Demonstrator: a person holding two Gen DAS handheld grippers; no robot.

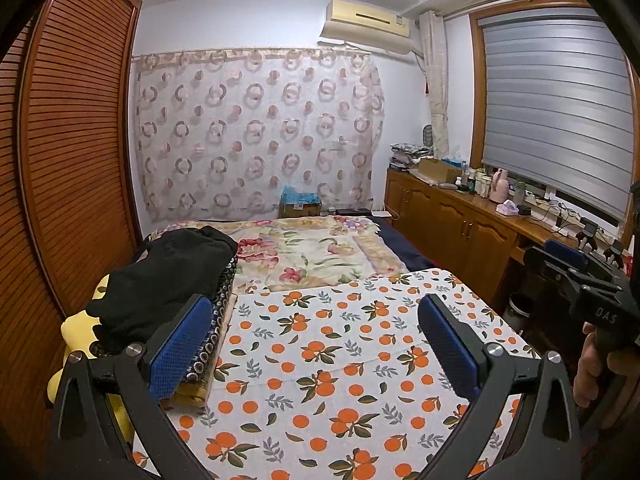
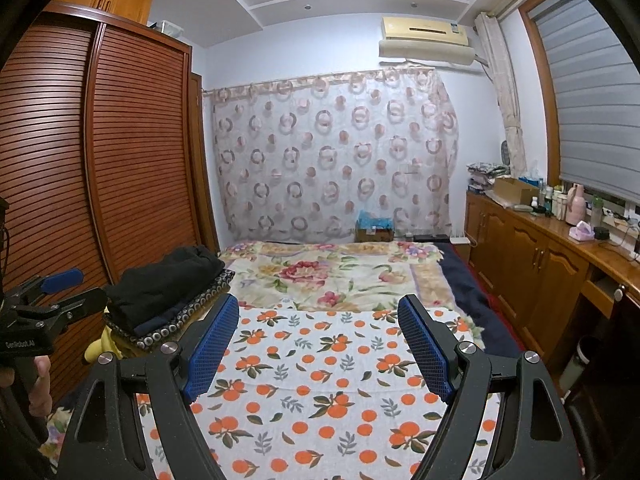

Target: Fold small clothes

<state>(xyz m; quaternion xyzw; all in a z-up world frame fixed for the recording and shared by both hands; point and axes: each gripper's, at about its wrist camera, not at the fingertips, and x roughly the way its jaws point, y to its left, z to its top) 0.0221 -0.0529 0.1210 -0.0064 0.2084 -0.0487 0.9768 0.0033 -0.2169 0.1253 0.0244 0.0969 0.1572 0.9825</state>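
Left wrist view: left gripper (image 1: 316,344) hangs over the orange-print cloth (image 1: 320,360) w/ blue pads wide apart, nothing between them, pads clear of the cloth. The stack of folded clothes (image 1: 160,292) sits at the cloth's left edge: black garment on top, dark patterned piece & tan layer under it, yellow item sticking out at the left. Left pad (image 1: 180,352) overlaps the stack's near corner in view; can't tell if it touches. Beyond the cloth's far edge, floral bedspread (image 1: 312,252). Right gripper (image 1: 580,276) shows at the frame's right border w/ a hand (image 1: 592,372) on its grip; state not readable from here.

Right wrist view: right gripper (image 2: 320,344) also over the same cloth (image 2: 320,380), jaws spread wide, empty. Stack (image 2: 168,292) again at the left edge, just beside the left pad (image 2: 212,352). Left gripper (image 2: 60,292) at far left, held by a hand (image 2: 40,384). Louvred wardrobe (image 2: 100,160) behind the stack; wooden cabinets (image 2: 532,252) along the right.
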